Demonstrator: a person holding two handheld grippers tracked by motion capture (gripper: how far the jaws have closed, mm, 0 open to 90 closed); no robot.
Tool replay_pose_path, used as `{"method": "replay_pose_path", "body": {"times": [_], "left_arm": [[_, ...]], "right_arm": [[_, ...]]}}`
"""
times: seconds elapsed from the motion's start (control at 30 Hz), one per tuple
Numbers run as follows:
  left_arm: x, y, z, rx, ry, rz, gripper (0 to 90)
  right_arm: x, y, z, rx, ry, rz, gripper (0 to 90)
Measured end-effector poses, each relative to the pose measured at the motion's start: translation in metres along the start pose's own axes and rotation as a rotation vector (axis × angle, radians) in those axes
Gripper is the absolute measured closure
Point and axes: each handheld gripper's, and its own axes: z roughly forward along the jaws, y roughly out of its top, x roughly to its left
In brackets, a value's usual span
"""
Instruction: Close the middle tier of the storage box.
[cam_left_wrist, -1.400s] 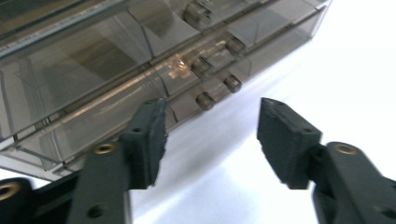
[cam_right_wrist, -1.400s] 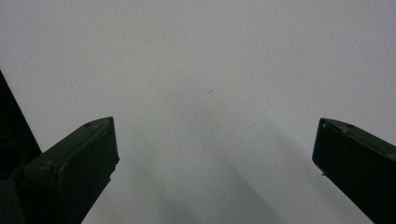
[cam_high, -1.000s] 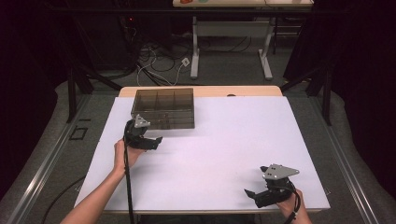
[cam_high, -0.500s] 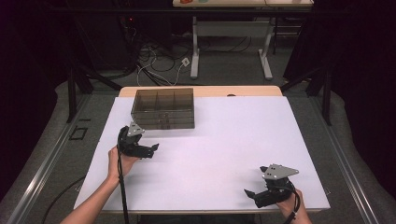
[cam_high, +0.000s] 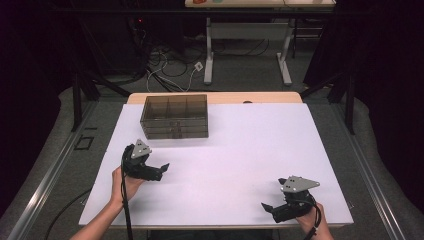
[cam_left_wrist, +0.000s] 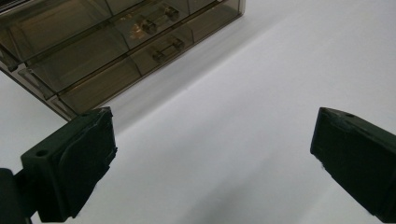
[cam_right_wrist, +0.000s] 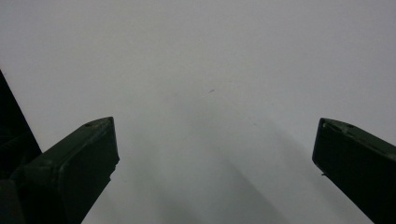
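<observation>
I hold my left gripper (cam_high: 159, 169) over the white desk (cam_high: 240, 150), a little in front of the smoky transparent drawer box (cam_high: 175, 116) and apart from it. Its jaws have just been opening and now stand wide, with nothing between them. In the left gripper view the drawer box (cam_left_wrist: 116, 46) lies ahead of the jaws, up and to the left, and I see the small handles (cam_left_wrist: 161, 16) on its drawer fronts; the drawers look closed, though I cannot be sure through the tinted plastic.

My right gripper (cam_high: 272, 207) rests near the front right corner of the desk, well apart from the box. Its jaws are also wide open and empty.

I judge that the step in hand is the approach to the box. The next move calls for bringing the open left jaws level to one handle and closing on it gently, since the box looks light and may slide.
</observation>
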Motion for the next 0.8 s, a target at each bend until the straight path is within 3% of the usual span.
{"method": "replay_pose_path", "body": {"times": [0.37, 0.8], "left_arm": [[-0.01, -0.012, -0.016, -0.032, -0.007, 0.0, 0.1], [-0.024, -0.027, -0.028, -0.025, -0.026, 0.01, 0.1]], "right_arm": [[0.0, 0.0, 0.0, 0.001, -0.001, 0.0, 0.0], [0.001, 0.0, 0.001, 0.004, -0.006, 0.0, 0.0]]}}
